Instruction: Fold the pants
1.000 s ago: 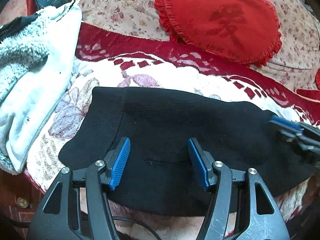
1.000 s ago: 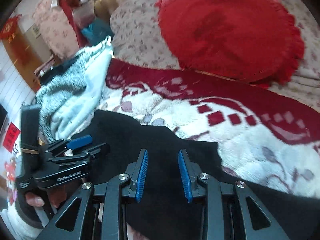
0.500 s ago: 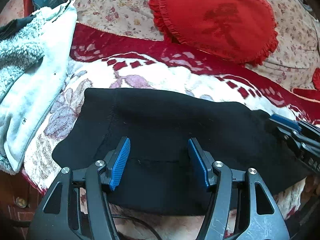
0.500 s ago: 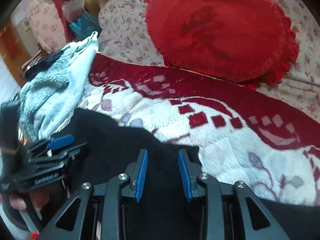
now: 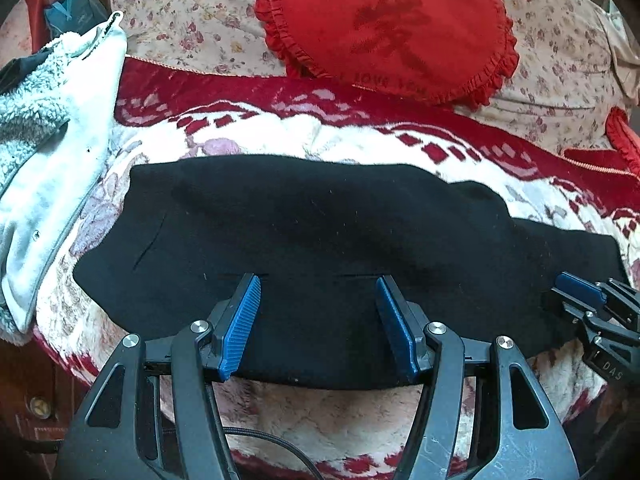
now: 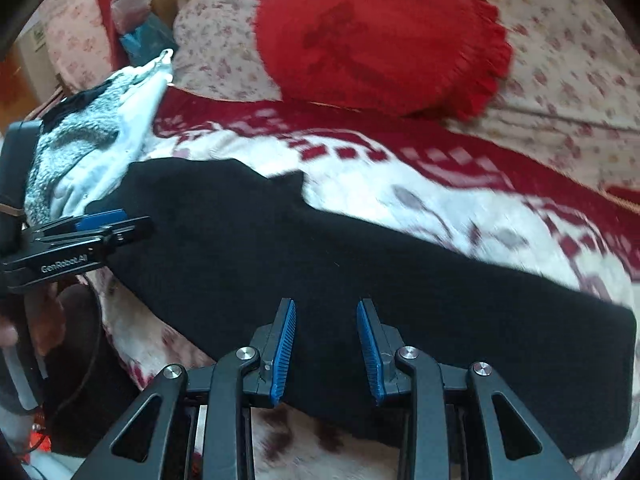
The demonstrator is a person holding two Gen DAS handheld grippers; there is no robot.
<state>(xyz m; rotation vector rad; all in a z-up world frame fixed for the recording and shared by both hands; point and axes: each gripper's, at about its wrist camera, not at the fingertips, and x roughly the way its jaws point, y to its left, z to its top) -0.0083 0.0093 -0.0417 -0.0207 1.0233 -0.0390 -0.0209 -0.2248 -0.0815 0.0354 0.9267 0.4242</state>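
The black pants [image 5: 320,232] lie flat as a long band across the red and white blanket [image 5: 344,136]; they also show in the right wrist view [image 6: 320,264]. My left gripper [image 5: 318,300] is open and empty, its jaws just above the near edge of the pants. My right gripper [image 6: 326,324] is open and empty over the pants' near edge. It also shows at the right edge of the left wrist view [image 5: 576,292]. The left gripper shows at the left of the right wrist view [image 6: 104,224].
A red heart-shaped cushion [image 5: 392,28] leans on a floral pillow [image 5: 192,16] at the back. A white and grey fleece garment [image 5: 44,140] lies at the left, beside the pants. The blanket's front edge drops off below the grippers.
Both grippers have pulled back toward the near edge and stay open. The right gripper has shifted right, so more of the pants' length shows.
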